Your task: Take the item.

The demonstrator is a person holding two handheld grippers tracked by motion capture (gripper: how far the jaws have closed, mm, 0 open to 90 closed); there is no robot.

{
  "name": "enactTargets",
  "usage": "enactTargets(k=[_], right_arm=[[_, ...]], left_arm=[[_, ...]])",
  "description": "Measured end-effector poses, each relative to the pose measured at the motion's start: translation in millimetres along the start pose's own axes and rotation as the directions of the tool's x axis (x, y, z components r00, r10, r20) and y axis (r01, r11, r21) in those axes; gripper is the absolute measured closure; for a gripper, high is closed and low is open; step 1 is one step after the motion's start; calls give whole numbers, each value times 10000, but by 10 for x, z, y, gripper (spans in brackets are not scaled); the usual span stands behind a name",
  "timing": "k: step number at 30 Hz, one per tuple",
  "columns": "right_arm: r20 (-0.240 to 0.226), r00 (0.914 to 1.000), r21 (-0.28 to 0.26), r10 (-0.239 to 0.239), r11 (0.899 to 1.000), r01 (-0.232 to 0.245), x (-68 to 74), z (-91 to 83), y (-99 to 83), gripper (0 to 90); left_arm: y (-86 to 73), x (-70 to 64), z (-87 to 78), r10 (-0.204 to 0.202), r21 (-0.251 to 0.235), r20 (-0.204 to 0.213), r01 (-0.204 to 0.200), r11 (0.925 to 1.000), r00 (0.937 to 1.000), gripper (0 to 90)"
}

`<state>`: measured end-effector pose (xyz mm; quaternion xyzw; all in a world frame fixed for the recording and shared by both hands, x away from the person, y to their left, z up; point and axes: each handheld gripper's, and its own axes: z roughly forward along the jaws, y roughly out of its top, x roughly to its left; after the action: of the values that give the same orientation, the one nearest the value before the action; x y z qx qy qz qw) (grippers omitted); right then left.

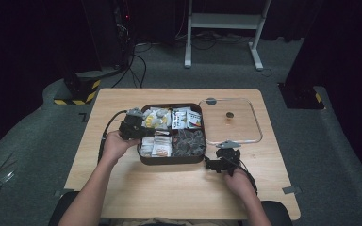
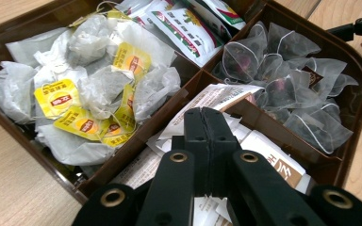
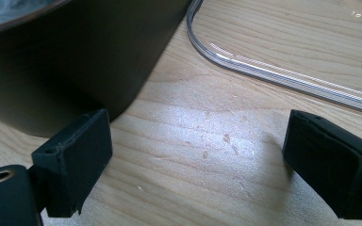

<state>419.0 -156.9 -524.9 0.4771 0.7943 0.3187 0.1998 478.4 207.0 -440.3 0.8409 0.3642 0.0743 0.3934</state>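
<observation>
Pale wooden table [image 1: 179, 188] on grey carpet; left hand-held gripper [image 2: 206, 123] pinched closed, empty, above the brown compartmented tea box [image 2: 358, 89]; right hand-held gripper [image 3: 195, 155] gapes wide over bare wood

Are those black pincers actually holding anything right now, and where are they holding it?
The left gripper is shut over the white paper sachets; whether it pinches one cannot be told. The right gripper is open above the table, holding nothing.

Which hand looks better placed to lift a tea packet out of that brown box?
Probably the left: its tongs hang shut over the white packets inside the box. The right tongs gape open on the bare table.
</observation>
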Motion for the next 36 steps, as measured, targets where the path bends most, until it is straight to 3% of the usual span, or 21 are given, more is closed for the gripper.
enactTargets(k=[14,23,29,36], right_arm=[[-1,10000,1,3,10000,-3,0,0,0,86],[0,10000,-1,1,10000,-1,0,0,0,86],[0,10000,1,5,10000,-5,1,0,1,86],[-73,10000,37,-32,10000,32,-8,3,6,85]], left_arm=[[-54,109,-253,-434,-299,-76,431,9986,9990,898],[-112,202,-415,-681,-491,-359,663,9966,9970,897],[-157,267,-509,-892,-648,-569,855,9942,9944,897],[-273,386,-649,-1341,-842,-931,1264,9884,9866,897]])
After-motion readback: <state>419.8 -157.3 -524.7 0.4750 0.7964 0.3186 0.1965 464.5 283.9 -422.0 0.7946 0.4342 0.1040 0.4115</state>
